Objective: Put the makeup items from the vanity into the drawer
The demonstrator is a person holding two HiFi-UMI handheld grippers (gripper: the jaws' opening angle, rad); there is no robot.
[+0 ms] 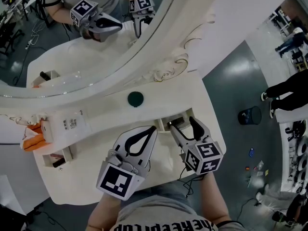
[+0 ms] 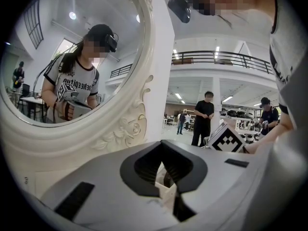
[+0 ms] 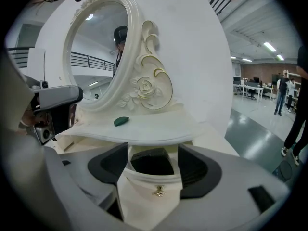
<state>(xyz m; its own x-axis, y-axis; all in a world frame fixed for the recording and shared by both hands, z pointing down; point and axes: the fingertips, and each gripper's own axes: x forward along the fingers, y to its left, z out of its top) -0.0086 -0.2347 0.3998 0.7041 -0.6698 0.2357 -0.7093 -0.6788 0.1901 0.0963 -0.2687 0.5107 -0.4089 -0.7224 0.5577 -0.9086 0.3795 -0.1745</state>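
- The right gripper (image 3: 154, 174) has its jaws spread wide, one on each side of the front of the open drawer (image 3: 153, 194). Whether they press on it I cannot tell.
- A dark item (image 3: 151, 161) already lies in that drawer, so I judge part of the job is done.
- The left gripper (image 1: 153, 129) sits just beside the right one at its 9 o'clock, with its tips together and nothing between them.
- The green round compact (image 1: 135, 98) is on the vanity shelf (image 1: 159, 96), at about 11 o'clock from the drawer and well clear of both grippers — it looks like the next thing to fetch.
- Far off at 9 o'clock lie a labelled box (image 1: 68, 124) and an orange item (image 1: 32, 139). A second small drawer (image 1: 57, 159) stands open there with something dark inside.
- In my judgement the task is midway — the shelf and the left side are still to be cleared.
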